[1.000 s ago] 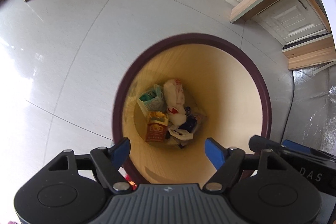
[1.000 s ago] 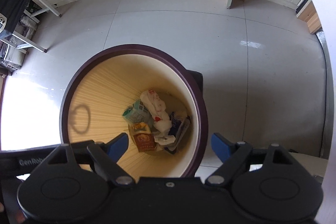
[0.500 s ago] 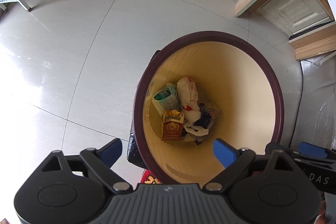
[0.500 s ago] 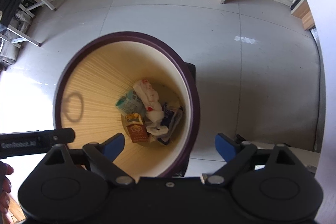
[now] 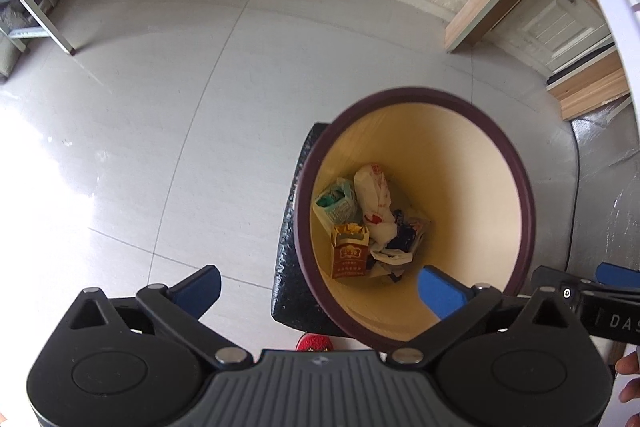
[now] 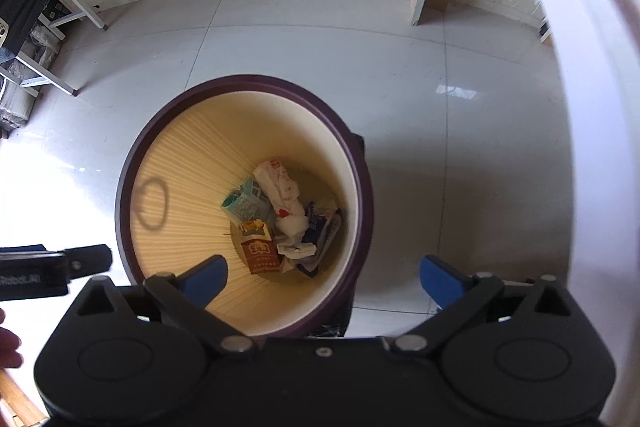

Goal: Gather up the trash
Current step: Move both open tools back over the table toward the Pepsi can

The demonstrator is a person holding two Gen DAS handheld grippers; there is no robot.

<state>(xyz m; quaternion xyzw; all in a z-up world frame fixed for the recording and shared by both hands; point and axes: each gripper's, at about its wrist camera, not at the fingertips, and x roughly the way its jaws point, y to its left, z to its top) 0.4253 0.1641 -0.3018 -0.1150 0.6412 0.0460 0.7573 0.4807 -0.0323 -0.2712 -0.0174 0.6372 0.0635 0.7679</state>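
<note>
Both tongs point down over a round bin [image 5: 516, 187] standing on the tiled floor [image 5: 160, 127]. The left tongs [image 5: 320, 291] and the right tongs [image 6: 324, 279] have just been opening and now stand wide apart, nothing between their blue pads. The trash [image 6: 280, 223] lies at the bin's bottom: a red-brown cigarette pack [image 5: 349, 253], a green-and-white carton [image 5: 336, 205], and crumpled white wrappers [image 5: 374, 197].
</note>
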